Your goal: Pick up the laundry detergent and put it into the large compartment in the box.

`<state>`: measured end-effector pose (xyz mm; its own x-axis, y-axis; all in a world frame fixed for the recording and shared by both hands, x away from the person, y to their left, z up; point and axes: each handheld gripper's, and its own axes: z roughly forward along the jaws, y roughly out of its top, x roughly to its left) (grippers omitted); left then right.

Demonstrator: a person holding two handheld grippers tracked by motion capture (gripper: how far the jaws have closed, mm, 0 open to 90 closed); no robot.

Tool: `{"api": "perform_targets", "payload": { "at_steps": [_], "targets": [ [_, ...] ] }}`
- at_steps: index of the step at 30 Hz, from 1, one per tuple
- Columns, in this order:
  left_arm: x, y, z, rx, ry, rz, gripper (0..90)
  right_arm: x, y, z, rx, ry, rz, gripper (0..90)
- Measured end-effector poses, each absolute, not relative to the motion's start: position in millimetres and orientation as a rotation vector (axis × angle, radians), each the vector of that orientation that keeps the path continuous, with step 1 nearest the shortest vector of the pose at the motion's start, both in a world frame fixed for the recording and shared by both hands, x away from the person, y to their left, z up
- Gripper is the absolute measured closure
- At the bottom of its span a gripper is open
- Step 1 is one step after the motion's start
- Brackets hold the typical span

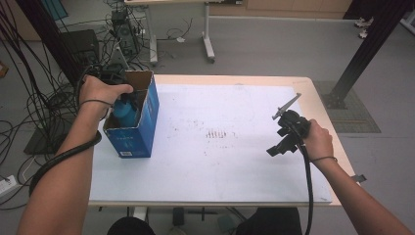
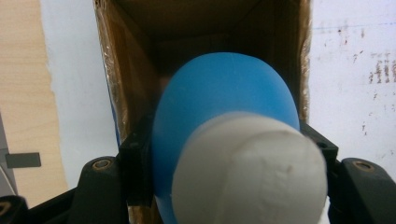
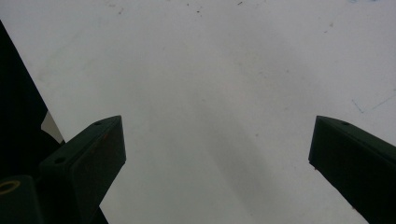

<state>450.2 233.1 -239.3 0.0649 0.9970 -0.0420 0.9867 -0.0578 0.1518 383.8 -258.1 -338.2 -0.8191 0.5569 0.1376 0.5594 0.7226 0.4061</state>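
Holding blue bottle (image 2: pixel 224 126) by its sides, left gripper (image 1: pixel 117 90) sits in open top of box (image 1: pixel 132 132), left of high view. Box walls close around bottle; white cap (image 2: pixel 250 170) hides its neck. Right gripper (image 1: pixel 286 137) wide, empty, over table (image 1: pixel 220 161).

Black two-jaw tools (image 1: pixel 283 142); thick black cables; thin black wristbands; bare forearms

Blue bottle (image 1: pixel 125 111) lower half hidden inside box (image 1: pixel 139 128)
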Motion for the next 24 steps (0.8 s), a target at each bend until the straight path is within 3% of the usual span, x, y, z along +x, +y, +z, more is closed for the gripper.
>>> {"api": "perform_targets", "payload": {
  "at_steps": [24],
  "targets": [
    [450.1,237.1,-266.8,2.19,2.076,0.078,37.7,384.1,-254.6,-339.9,-0.951,-2.904,-0.682,3.8]
  ]
}}
